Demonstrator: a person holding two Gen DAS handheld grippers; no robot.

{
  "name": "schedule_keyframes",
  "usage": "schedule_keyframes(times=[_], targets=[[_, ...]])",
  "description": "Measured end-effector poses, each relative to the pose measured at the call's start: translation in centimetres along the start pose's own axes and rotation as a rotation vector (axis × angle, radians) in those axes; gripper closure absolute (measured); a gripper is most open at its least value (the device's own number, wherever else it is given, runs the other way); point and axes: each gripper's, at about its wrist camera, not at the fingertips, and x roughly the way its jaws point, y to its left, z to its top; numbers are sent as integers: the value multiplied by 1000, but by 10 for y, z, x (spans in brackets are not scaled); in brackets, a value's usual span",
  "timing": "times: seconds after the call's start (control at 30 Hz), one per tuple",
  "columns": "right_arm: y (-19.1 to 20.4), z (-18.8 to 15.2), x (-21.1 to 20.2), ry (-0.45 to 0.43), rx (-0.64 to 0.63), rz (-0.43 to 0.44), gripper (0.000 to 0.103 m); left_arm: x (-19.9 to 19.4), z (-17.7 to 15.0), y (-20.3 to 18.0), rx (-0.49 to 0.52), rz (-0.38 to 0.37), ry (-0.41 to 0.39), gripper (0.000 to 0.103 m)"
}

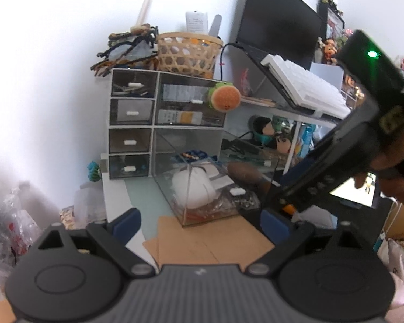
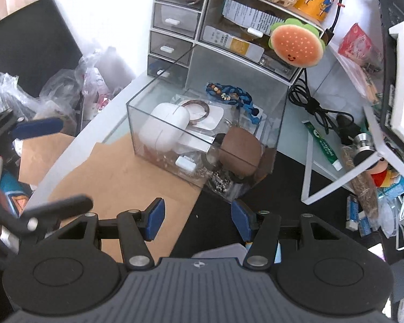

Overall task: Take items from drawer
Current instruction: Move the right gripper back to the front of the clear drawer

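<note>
Both grippers — left, right — jaws wide apart, empty, facing the drawer

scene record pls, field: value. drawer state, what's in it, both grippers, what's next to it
drawer: clear drawer pulled fully out of the organizer, resting on the desk
contents: white case, brown round case, blue beaded cord, small white adapter
left gripper: open, empty, short of the drawer
right gripper: open, empty, short of the drawer
nearby: burger plush clipped on the organizer, black cable to the right
</note>
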Motion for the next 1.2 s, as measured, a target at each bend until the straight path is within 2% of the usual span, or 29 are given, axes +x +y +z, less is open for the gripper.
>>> schedule_keyframes(times=[0.2,0.53,1.2], targets=[[-3,8,10,-52,33,9,43,4,-1,4,-11,12,9,5],[1,13,26,-48,51,58,44,5,-1,12,-10,58,8,5],[-4,27,26,-65,100,47,44,-6,5,28,-67,53,-16,5]])
